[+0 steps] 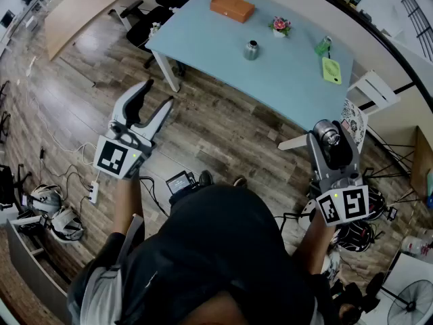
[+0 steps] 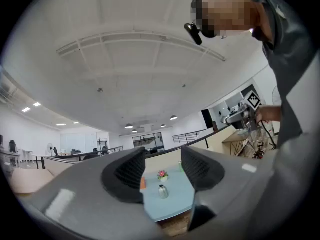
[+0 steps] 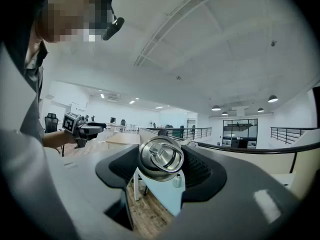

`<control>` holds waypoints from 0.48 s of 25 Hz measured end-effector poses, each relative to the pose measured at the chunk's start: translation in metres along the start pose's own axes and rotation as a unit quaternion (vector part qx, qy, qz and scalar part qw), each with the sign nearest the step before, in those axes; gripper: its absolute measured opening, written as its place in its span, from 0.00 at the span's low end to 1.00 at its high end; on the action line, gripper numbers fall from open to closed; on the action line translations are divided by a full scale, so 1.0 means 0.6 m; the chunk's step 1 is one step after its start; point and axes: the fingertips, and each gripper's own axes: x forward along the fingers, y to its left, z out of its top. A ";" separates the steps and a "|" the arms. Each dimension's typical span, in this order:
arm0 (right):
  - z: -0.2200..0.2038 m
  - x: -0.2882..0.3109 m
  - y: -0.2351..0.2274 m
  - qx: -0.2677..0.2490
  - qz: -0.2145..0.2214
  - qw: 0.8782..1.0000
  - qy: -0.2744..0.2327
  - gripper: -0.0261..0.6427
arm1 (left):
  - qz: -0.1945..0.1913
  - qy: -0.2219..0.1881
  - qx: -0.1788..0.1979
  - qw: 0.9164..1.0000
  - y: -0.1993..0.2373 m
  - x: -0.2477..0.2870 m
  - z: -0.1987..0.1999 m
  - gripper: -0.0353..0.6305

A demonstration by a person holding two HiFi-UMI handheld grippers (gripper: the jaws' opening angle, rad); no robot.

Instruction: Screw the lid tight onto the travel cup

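The steel travel cup (image 1: 251, 49) stands upright on the light blue table (image 1: 291, 80), far ahead of both grippers; it also shows small between the left jaws as the cup (image 2: 163, 191). My right gripper (image 1: 329, 139) is held above the floor, right of the table, shut on the round steel lid (image 3: 161, 157), whose ring handle faces the camera. My left gripper (image 1: 158, 93) hangs over the wooden floor, left of the table. Its jaws stand apart with nothing between them.
On the table are an orange box (image 1: 232, 7), a small flower pot (image 1: 279, 26), a green bottle (image 1: 323, 45) and a yellow-green flat item (image 1: 331, 71). A white chair (image 1: 369, 90) stands at the right end, a black office chair (image 1: 145, 12) at the left. Cables and helmets (image 1: 47, 208) lie on the floor.
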 end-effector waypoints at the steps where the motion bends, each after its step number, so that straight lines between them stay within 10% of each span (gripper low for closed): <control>1: 0.001 0.001 0.002 -0.001 -0.001 1.000 0.000 0.44 | -0.002 -0.001 -0.001 1.000 0.001 0.000 0.000 0.47; 12: 0.003 0.029 0.043 -0.002 -0.017 1.000 0.001 0.44 | -0.022 -0.002 0.003 1.000 0.043 -0.010 -0.022 0.47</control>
